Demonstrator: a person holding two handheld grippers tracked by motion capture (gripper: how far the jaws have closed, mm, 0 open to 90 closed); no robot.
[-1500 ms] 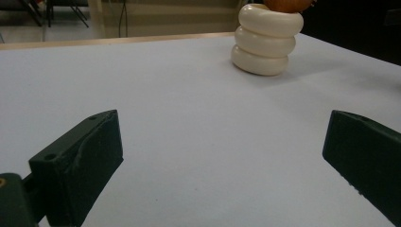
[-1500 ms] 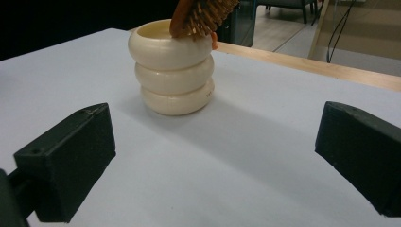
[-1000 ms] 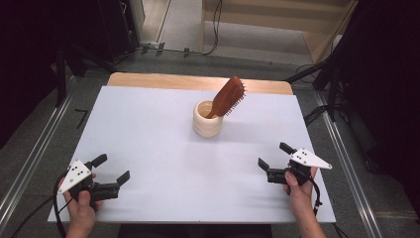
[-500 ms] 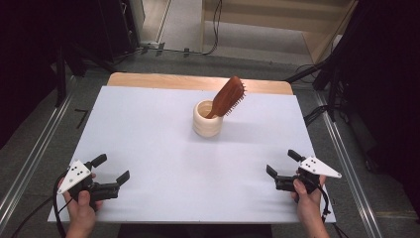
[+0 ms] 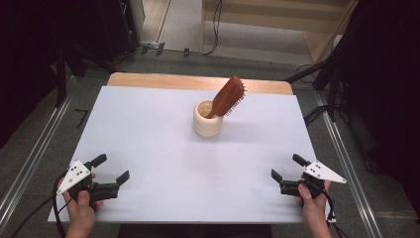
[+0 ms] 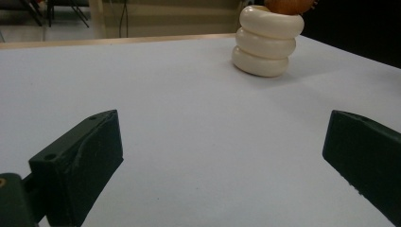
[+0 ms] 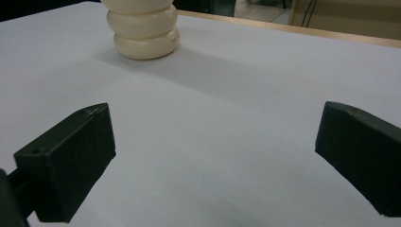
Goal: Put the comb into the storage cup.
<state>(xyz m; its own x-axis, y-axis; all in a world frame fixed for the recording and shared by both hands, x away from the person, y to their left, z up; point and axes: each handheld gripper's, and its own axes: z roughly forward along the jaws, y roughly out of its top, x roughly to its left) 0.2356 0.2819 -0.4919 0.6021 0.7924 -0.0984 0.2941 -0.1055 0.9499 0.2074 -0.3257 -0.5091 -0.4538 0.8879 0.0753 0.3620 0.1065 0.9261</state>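
Hairbrush (image 5: pixel 229 96) tilted in cream holder (image 5: pixel 207 119) — both tools wide, well apart.

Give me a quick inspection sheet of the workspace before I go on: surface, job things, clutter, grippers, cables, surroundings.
Surface: white table, wooden strip along the far edge.
Job's things: cream ribbed holder upright, past the table's middle; wooden hairbrush stands in it, leaning right.
Clutter: nothing seen.
Grippers: left gripper and right gripper open, near the front corners, apart from the holder.
Cables: one trails from each gripper; more on the floor beyond.
Surroundings: metal rails, wooden furniture, dark sides.
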